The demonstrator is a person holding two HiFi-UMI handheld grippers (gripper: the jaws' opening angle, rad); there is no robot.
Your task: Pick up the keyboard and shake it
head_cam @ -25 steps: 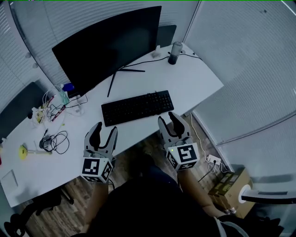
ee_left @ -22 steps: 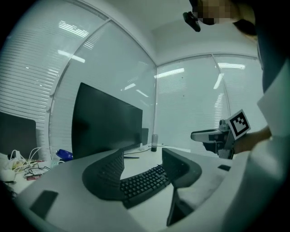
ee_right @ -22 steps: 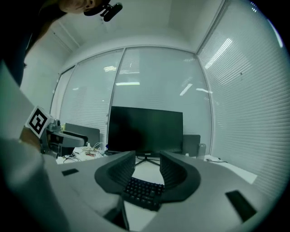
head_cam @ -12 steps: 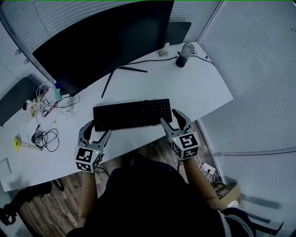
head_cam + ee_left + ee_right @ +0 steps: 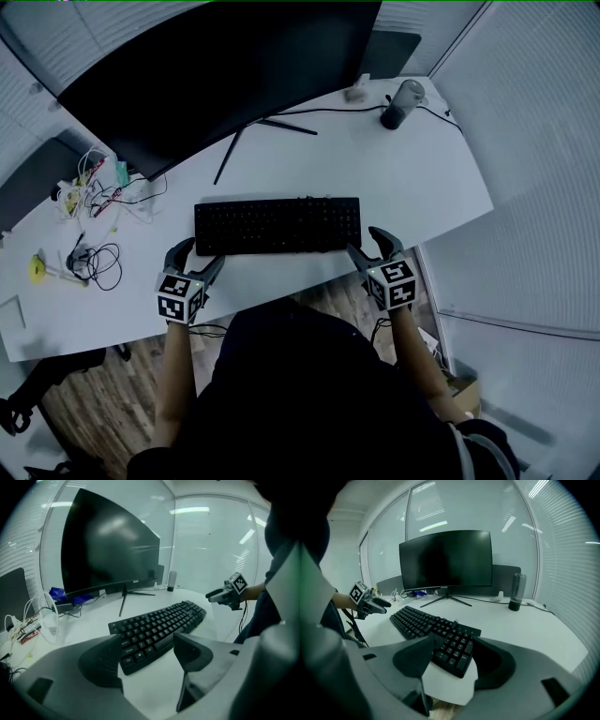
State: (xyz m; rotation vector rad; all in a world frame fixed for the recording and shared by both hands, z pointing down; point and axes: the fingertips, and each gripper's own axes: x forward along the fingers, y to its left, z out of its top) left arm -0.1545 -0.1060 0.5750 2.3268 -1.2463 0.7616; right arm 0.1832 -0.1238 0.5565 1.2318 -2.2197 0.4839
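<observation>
One keyboard [image 5: 277,225] on one desk [image 5: 403,178], left gripper [image 5: 199,255], right gripper [image 5: 369,247], both jaws opening wide, keyboard ends between them.

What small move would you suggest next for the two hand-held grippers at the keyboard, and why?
Probably ease both a little further onto the keyboard before closing. The left hand-held gripper and right hand-held gripper sit at its near corners, jaws opening, a corner between each pair but no pad pressing; it lies flat on the desk.
</observation>
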